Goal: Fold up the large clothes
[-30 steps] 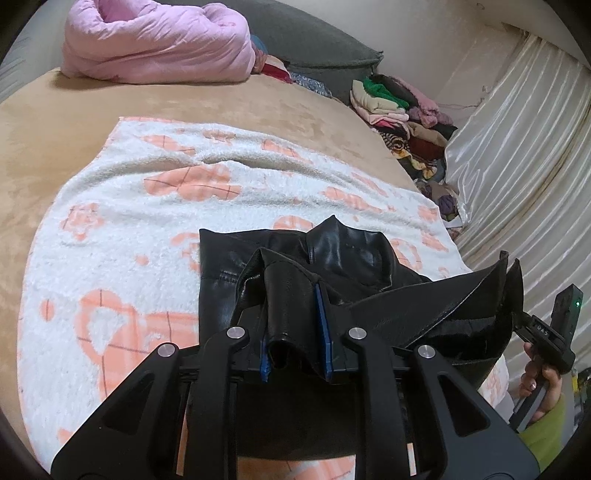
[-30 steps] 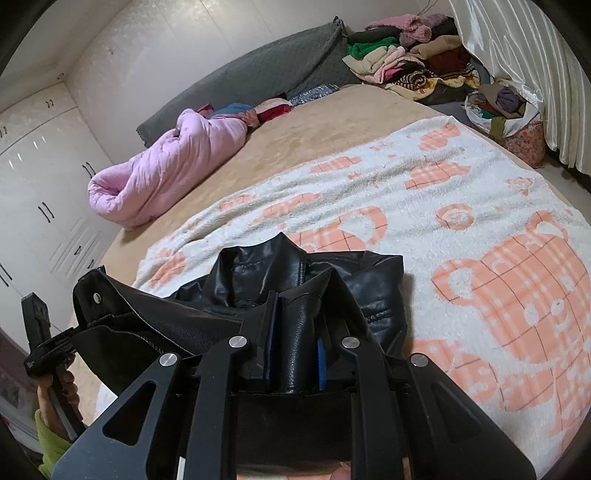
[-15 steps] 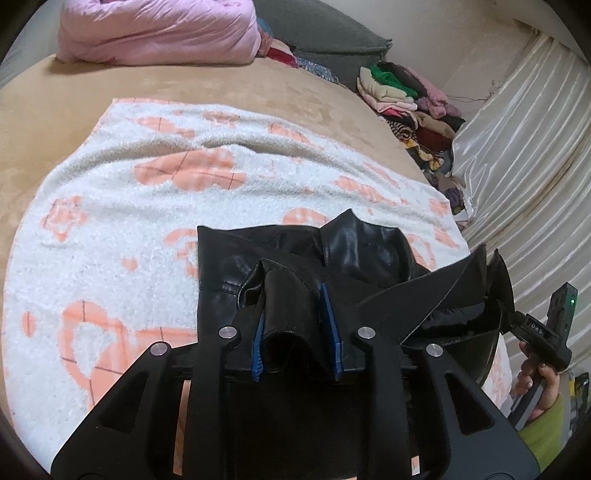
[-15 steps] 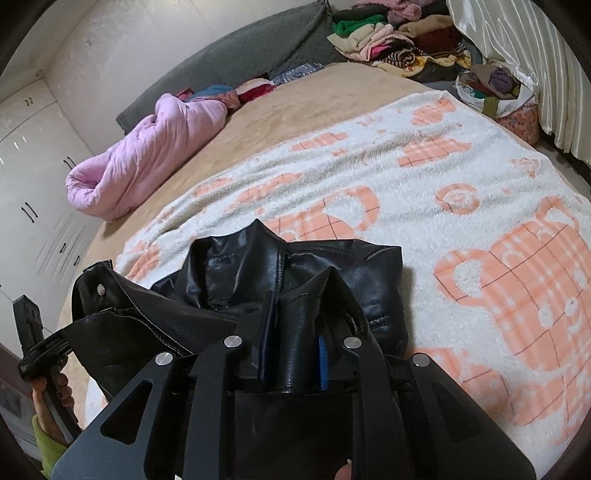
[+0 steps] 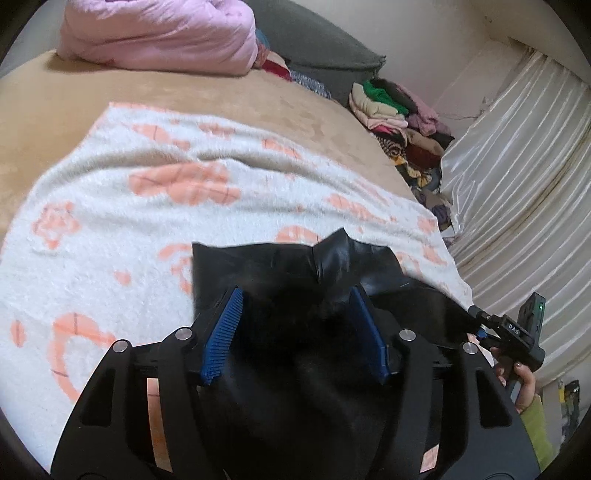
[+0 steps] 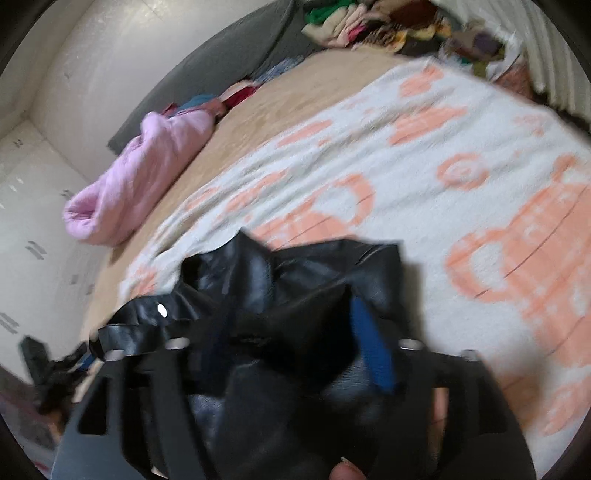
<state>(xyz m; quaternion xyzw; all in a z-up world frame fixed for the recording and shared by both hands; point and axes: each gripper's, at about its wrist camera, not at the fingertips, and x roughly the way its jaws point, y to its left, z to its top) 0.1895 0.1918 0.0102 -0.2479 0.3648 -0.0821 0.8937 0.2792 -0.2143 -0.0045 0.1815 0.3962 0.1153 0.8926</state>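
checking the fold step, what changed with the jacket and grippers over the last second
Both grippers let go: the left gripper and right gripper have just been opening, and the black jacket lies loose between their pads, lower on the patterned blanket. The pink duvet and clothes pile stayed put.

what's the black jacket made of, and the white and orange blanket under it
Black jacket: looks like leather or faux leather, smooth with a soft sheen and stiff creases at the collar; which one can't be told. White and orange blanket: looks like plush fleece or terry, a fuzzy matte pile with no shine.
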